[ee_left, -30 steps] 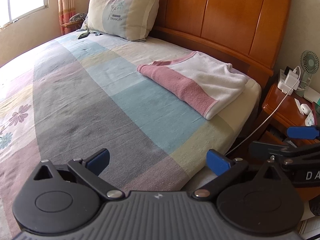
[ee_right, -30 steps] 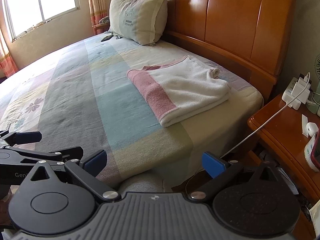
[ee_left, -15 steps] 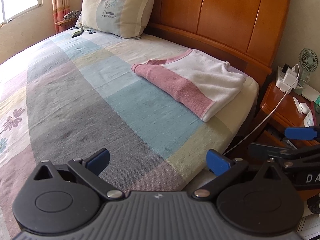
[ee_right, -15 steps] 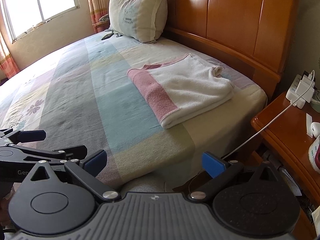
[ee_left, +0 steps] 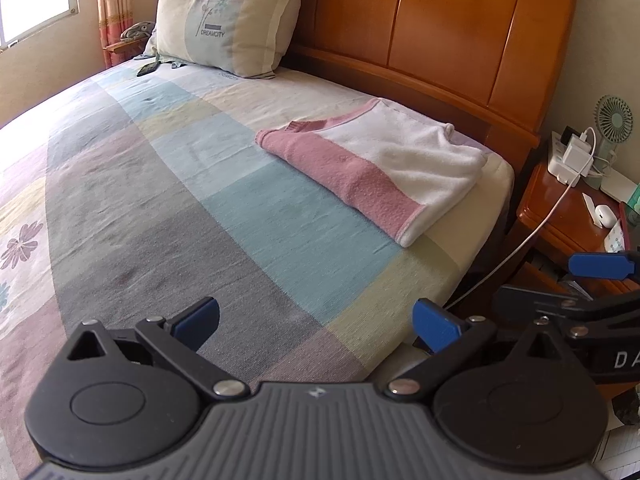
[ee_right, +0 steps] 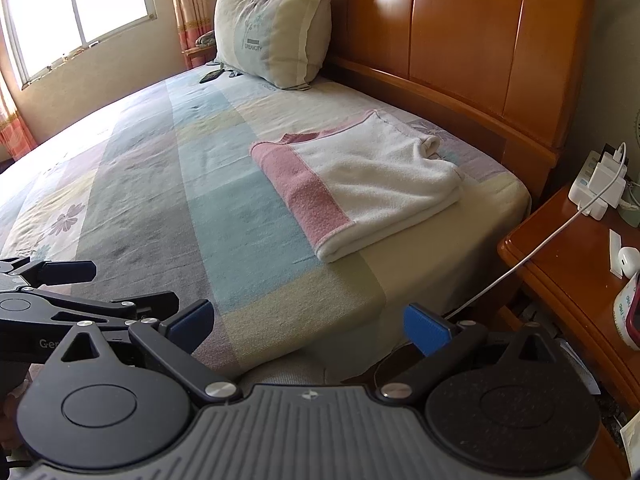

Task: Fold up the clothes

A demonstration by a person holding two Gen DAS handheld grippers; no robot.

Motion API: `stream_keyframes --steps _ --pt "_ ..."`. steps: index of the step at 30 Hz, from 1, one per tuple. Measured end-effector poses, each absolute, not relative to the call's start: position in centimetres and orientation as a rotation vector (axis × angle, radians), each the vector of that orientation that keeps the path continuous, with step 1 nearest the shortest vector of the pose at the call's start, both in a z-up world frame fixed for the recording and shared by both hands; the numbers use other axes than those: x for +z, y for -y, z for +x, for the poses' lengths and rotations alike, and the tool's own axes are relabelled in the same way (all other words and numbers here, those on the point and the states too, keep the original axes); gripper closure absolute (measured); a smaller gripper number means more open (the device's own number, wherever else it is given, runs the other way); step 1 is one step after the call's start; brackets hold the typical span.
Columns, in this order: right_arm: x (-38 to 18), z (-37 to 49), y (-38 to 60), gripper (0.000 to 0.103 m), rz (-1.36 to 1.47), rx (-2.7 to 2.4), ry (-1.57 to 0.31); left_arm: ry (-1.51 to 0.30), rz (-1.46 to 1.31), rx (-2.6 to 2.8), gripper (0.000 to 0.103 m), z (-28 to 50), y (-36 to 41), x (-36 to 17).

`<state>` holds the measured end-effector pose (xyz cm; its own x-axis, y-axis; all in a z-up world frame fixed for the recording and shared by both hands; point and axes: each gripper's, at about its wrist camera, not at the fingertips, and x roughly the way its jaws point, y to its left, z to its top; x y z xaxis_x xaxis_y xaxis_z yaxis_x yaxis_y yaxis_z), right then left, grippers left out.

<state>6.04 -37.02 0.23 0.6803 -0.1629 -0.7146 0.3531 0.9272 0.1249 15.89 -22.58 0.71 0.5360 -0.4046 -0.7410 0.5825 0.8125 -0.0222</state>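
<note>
A folded pink-and-white garment (ee_left: pixel 380 168) (ee_right: pixel 360 184) lies flat on the bed near its right corner, close to the headboard. My left gripper (ee_left: pixel 318 320) hangs open over the bed's near edge, well short of the garment, with nothing between its blue pads. My right gripper (ee_right: pixel 308 322) is open too and holds nothing, hovering at the bed's edge. Each gripper shows at the side of the other's view: the right one (ee_left: pixel 600 280) at the right, the left one (ee_right: pixel 60 284) at the left.
A checked bedsheet (ee_left: pixel 200 200) covers the bed. A pillow (ee_left: pixel 228 20) leans on the wooden headboard (ee_left: pixel 440 32). A wooden nightstand (ee_right: pixel 572 264) at the right carries a charger with a white cable (ee_right: pixel 532 252), an earbud case and a small fan (ee_left: pixel 612 120).
Both views have drifted slightly, the garment sliding a little left in the left wrist view. Both grippers stay open and the garment lies unmoved.
</note>
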Motion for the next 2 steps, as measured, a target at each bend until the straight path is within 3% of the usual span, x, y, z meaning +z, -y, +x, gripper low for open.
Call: stream_keyframes --steps 2 --pt "0.29 6.06 37.08 0.000 0.261 -0.296 -0.769 -0.813 0.242 -0.596 0.001 15.95 22.66 0.74"
